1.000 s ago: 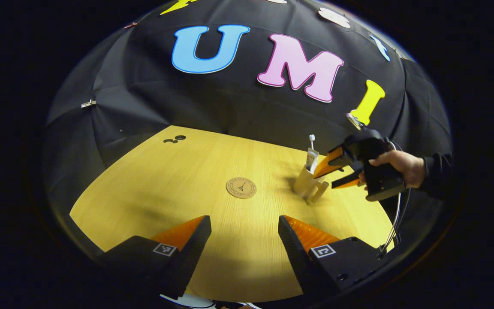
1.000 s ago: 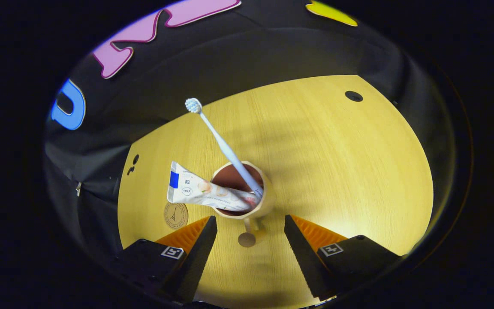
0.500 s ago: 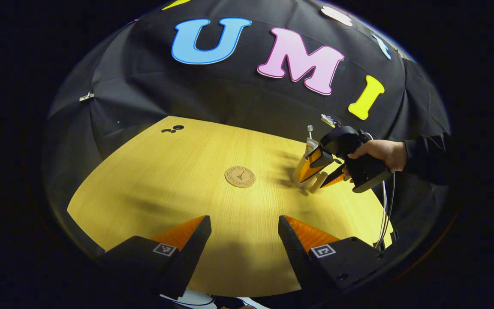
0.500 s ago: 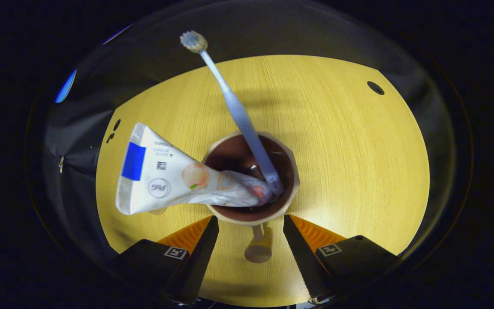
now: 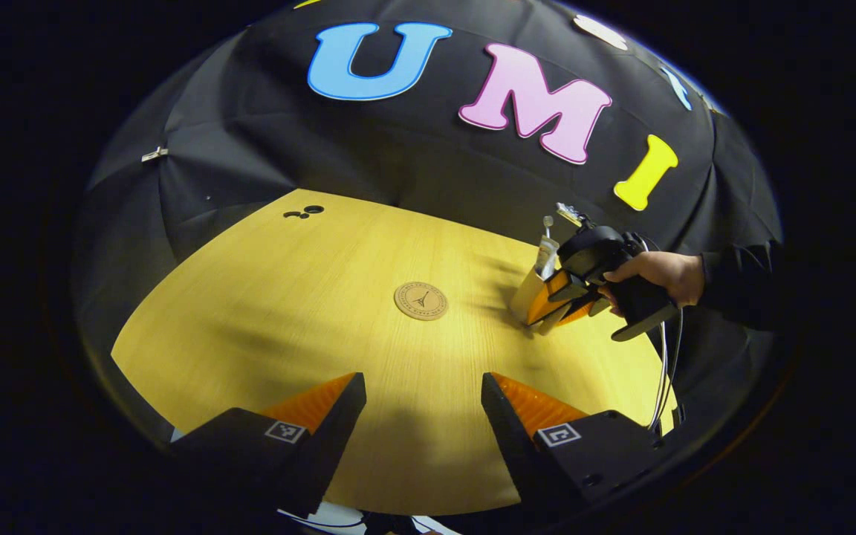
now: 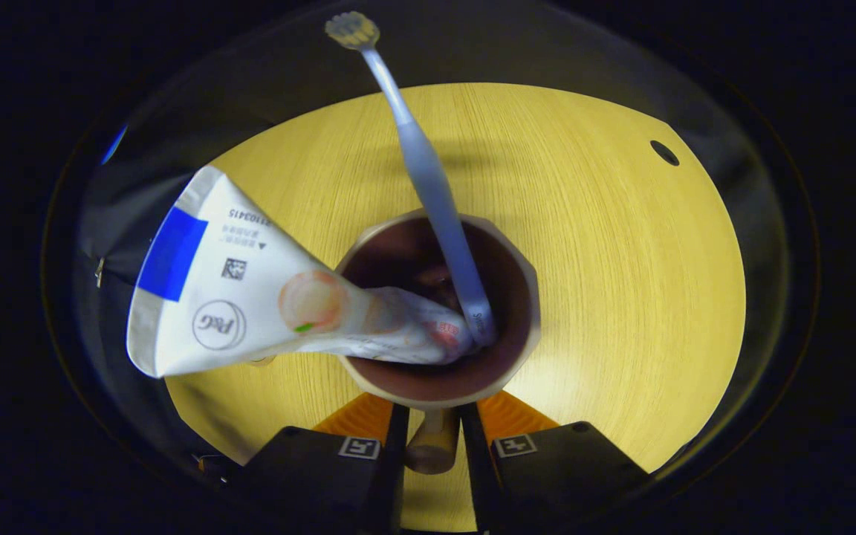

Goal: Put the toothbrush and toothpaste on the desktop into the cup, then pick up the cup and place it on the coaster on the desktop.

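Cup handle clamped by the right gripper [image 6: 432, 446]

The beige, dark-lined cup [image 6: 517, 334] stood on the wood-grain desktop [image 6: 621, 260], with a pale toothbrush [image 6: 428, 178] and a white toothpaste [image 6: 250, 297] tube leaning out. Its rounded handle [image 6: 432, 442] was pinched between both orange ridged fingers. The left gripper [image 5: 423, 416] was held wide apart, empty, near the round coaster [image 5: 420, 301].

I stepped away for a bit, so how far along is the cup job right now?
Done: toothbrush and toothpaste stand in the cup. In hand: the right tongs have closed on the cup's handle. Left: carry the cup to the coaster, which is bare. The left tongs hang open.
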The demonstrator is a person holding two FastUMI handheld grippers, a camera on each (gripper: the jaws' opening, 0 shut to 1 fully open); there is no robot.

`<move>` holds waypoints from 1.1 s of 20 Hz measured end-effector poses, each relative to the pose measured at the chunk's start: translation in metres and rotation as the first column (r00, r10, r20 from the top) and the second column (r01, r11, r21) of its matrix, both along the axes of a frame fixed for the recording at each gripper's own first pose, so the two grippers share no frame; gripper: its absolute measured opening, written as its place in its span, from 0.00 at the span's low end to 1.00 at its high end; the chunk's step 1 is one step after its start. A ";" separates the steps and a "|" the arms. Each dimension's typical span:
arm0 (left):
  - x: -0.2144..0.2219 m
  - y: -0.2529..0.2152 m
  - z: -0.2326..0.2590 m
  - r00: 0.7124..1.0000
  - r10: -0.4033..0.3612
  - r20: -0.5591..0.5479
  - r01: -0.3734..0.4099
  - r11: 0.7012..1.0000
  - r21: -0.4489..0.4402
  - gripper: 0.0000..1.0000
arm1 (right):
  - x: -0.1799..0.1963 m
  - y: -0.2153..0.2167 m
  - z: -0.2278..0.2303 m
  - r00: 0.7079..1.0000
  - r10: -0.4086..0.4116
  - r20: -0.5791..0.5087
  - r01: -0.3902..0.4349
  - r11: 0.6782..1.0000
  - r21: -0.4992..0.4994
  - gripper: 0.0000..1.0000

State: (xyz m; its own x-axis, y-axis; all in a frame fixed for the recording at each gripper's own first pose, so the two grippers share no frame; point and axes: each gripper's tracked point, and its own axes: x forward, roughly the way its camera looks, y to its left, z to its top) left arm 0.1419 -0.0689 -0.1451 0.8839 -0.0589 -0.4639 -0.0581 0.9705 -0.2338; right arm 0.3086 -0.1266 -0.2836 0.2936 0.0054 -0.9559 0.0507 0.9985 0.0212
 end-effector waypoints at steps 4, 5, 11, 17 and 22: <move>0.003 -0.008 0.001 1.000 -0.026 -0.002 0.026 1.000 0.015 0.97 | -0.002 -0.008 -0.003 0.996 0.084 -0.004 -0.084 0.993 -0.087 0.34; 0.004 -0.009 0.002 0.999 -0.032 -0.001 0.032 0.999 0.017 0.97 | -0.003 -0.008 -0.003 0.993 0.113 -0.016 -0.114 0.988 -0.105 0.24; 0.004 -0.006 0.001 1.000 -0.017 -0.007 0.017 1.000 0.001 0.97 | -0.001 0.003 0.002 0.988 0.151 0.012 -0.150 0.985 -0.082 0.27; 0.003 -0.006 0.002 1.000 -0.019 -0.006 0.019 1.000 -0.003 0.97 | 0.001 0.028 0.014 0.990 0.135 0.040 -0.134 0.991 -0.011 0.27; 0.000 -0.012 -0.001 0.999 -0.036 -0.014 0.035 0.999 -0.030 0.97 | -0.004 0.062 0.019 0.982 0.184 0.038 -0.185 0.982 0.025 0.27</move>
